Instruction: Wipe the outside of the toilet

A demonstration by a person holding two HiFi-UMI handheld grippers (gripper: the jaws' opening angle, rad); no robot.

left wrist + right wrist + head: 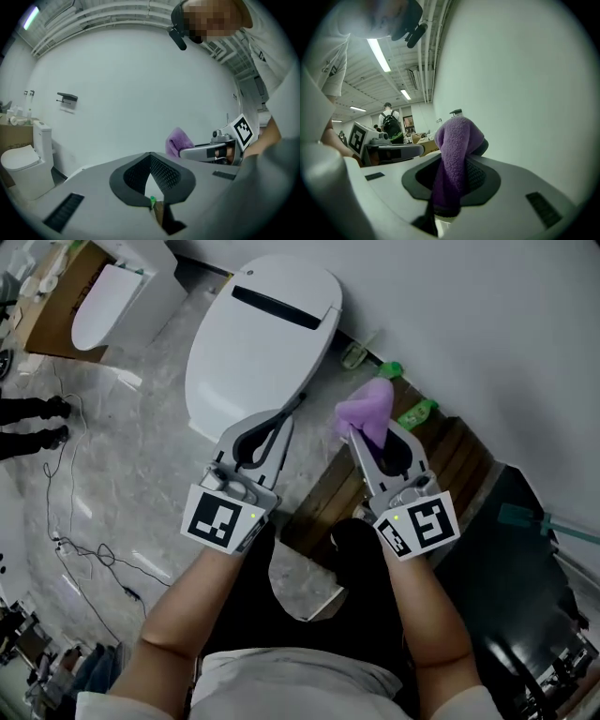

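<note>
Grey marble floor (141,465), white wall (487,324) behind. Head view steeply down

- Right gripper (367,439): jaws clamped on a purple cloth (367,406); the cloth bunches up over the tips and hangs down between the pads (right gripper view (454,154))
- Left gripper (298,405): jaws closed tip to tip, nothing between them (left gripper view (150,155))
- Grippers side by side, apart, both pointing toward the wall
- Toilet (262,343): white, lid down, back to the wall, just ahead of the left gripper; cloth sits to its right, not touching it in the head view
- Green bottle (391,369) by the wall beyond the cloth
- Second toilet (103,301) far left
- Cables (84,549) on the floor, left
</note>
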